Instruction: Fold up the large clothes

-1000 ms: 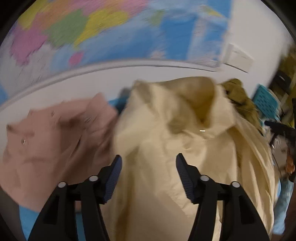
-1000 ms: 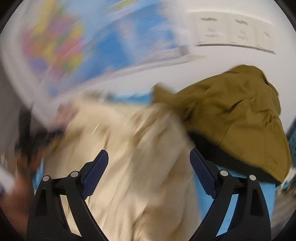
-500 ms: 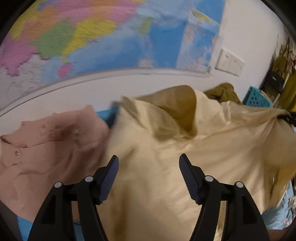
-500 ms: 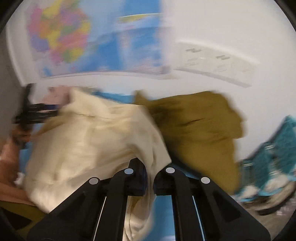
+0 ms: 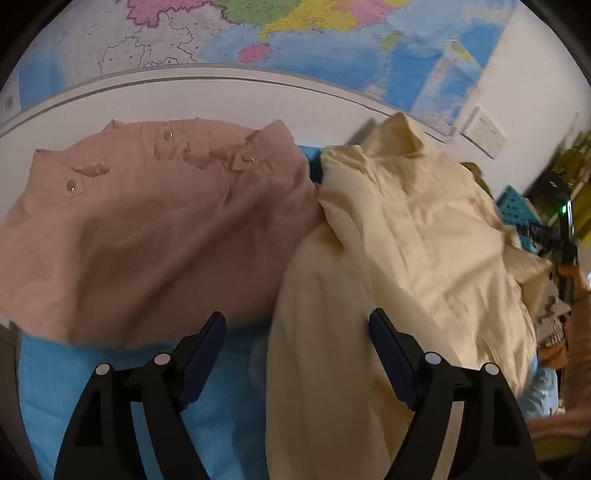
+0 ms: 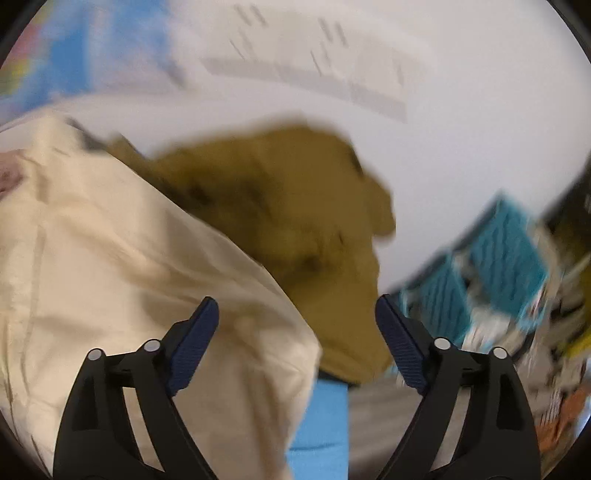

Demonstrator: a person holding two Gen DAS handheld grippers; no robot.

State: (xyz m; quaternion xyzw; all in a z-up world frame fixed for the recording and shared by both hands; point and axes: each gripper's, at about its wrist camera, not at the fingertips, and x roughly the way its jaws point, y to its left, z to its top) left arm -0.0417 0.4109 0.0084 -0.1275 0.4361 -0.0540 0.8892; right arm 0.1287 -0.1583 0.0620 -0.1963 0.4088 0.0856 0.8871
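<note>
cream shirt (image 5: 424, 236) on blue surface (image 5: 92, 380) | wall map (image 5: 332, 33) behind | both fingers released

I see a blue surface (image 5: 92, 387) against the wall. On it lie a pink garment (image 5: 147, 229), a cream shirt (image 5: 424, 251) touching it, and an olive garment (image 6: 280, 221).

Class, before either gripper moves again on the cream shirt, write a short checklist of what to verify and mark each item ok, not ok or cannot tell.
1. Left gripper open: ok.
2. Right gripper open: ok.
3. Cream shirt lies flat: not ok, bunched.
4. Cream shirt apart from pink shirt: not ok, edges meet.
5. Cream shirt apart from brown garment: not ok, it overlaps.
6. Right view sharp enough to aim: not ok, blurred.
</note>
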